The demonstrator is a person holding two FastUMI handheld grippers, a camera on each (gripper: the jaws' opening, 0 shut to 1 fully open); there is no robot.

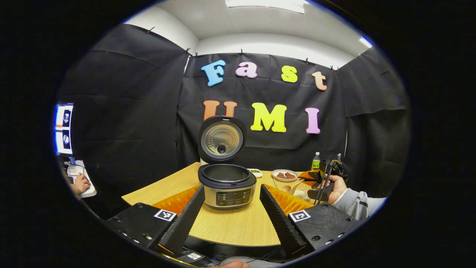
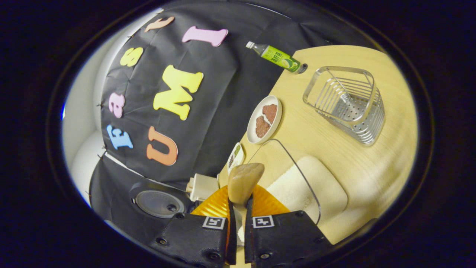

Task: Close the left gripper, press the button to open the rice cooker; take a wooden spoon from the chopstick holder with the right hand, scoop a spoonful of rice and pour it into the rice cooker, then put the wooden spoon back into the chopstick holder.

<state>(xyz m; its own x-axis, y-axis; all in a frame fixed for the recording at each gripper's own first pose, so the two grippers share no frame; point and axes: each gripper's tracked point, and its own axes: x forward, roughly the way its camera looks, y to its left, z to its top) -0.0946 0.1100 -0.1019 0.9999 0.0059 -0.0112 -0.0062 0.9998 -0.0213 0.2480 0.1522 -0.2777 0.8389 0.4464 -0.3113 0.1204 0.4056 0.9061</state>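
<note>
The rice cooker (image 1: 227,186) stands on the wooden table with its lid (image 1: 221,139) swung upright and the inner pot showing. My left gripper (image 1: 231,214) is open, short of the cooker, its fingers (image 1: 186,219) spread to either side of it in the left gripper view. My right gripper (image 2: 240,204) is shut on the handle of the wooden spoon (image 2: 243,180), whose bowl hangs over the near rim of the glass container of rice (image 2: 297,186). The metal chopstick holder (image 2: 347,104) stands empty beyond. A hand holds the right gripper (image 1: 327,178) at the table's right.
A plate of brown food (image 2: 264,119), a small dish (image 2: 235,154) and a green bottle (image 2: 277,56) stand along the table's far edge. The cooker's lid (image 2: 160,203) shows at the right gripper view's lower left. Another person's hand (image 1: 81,184) rests at far left.
</note>
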